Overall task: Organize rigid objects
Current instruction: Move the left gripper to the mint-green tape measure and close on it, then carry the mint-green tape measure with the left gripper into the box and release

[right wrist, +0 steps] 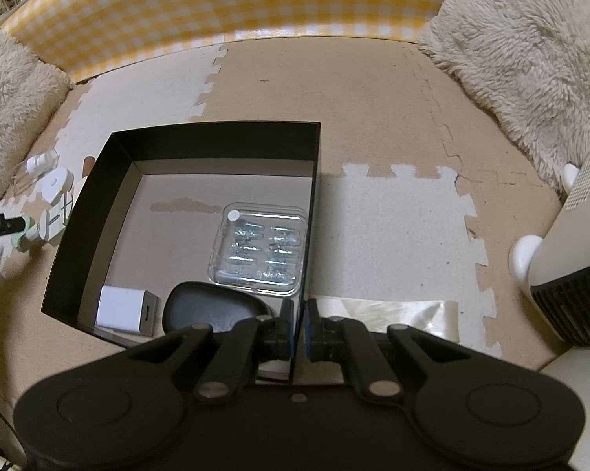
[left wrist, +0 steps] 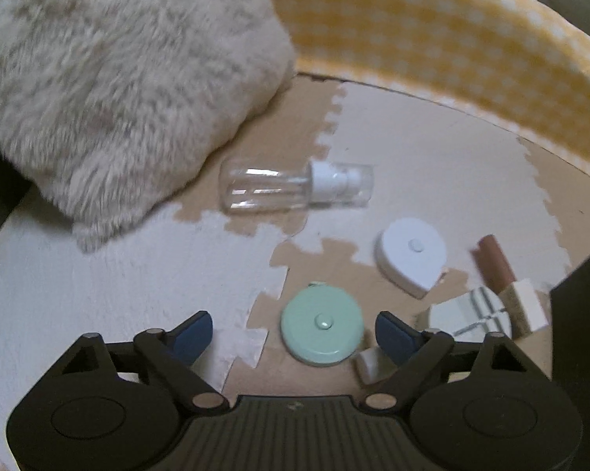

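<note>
My left gripper [left wrist: 293, 333] is open and empty, its jaws on either side of a round mint-green tape measure [left wrist: 321, 326] on the foam mat. Beyond lie a white teardrop tape measure [left wrist: 412, 256], a clear spray bottle [left wrist: 297, 189] on its side, a brown lipstick tube [left wrist: 495, 265] and a white striped piece [left wrist: 471, 312]. My right gripper [right wrist: 299, 333] is shut on the near right wall of the black box [right wrist: 216, 133]. Inside the box are a clear plastic case [right wrist: 261, 249], a white charger cube [right wrist: 124, 308] and a black oval object [right wrist: 212, 302].
A fluffy cream cushion [left wrist: 110, 78] lies at the left. A yellow checked wall [left wrist: 471, 39] borders the mat at the back. In the right wrist view another fluffy cushion [right wrist: 526, 51] and a white appliance [right wrist: 570, 267] stand at the right.
</note>
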